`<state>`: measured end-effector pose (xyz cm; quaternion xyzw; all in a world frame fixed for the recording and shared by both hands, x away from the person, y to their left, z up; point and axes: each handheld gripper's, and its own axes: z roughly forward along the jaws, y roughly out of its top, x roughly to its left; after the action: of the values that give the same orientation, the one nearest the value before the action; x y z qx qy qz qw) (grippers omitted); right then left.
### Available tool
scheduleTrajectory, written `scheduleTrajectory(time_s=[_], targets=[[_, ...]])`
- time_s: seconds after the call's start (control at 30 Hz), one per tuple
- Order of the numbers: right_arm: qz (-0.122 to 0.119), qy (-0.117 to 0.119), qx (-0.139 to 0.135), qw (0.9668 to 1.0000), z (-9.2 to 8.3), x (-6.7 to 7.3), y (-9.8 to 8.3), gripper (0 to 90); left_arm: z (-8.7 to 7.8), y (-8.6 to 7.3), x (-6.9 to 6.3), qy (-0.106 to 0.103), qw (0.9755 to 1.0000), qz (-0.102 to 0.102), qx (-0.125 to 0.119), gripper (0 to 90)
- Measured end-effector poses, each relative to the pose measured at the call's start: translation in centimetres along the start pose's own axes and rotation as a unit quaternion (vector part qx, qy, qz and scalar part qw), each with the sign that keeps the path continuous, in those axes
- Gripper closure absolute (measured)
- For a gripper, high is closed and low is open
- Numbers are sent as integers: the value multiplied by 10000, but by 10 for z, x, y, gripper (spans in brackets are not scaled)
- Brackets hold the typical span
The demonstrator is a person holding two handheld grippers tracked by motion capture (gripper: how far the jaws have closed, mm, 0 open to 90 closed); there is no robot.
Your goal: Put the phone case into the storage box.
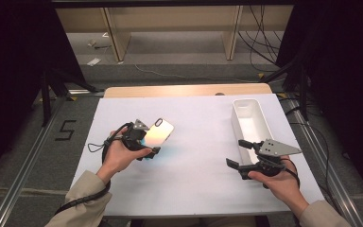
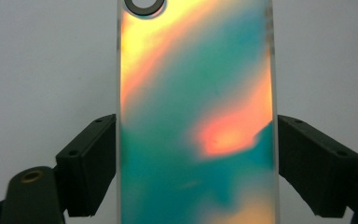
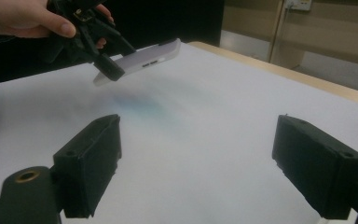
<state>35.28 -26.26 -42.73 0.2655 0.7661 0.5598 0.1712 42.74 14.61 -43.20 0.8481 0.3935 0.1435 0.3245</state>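
My left gripper (image 1: 146, 142) is closed on the near end of a phone case (image 1: 159, 133), its iridescent face up, held at the left of the white sheet (image 1: 189, 179). My left hand (image 1: 118, 156) wraps the handle. At the right, my right gripper (image 1: 240, 153) stands open with nothing between its jaws, just beside the near end of a long white bin (image 1: 250, 124) on the sheet's right side.

One legible mark: the numeral "5" (image 1: 64, 130), in black on the grey floor left of the table (image 1: 189, 189); no other text, label or brand can be read.
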Motion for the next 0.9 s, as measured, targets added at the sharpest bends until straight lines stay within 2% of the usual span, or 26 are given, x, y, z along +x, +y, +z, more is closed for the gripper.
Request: scheduleTrajectory(time_s=[0.27,0.9], targets=[[48,-63,-35,10000,1,-2,1,165,2,3,-11,-59,9999,139,-78,170],[153,-217,-93,9996,5,-5,5,164,4,7,-32,-192,9992,301,-199,170]])
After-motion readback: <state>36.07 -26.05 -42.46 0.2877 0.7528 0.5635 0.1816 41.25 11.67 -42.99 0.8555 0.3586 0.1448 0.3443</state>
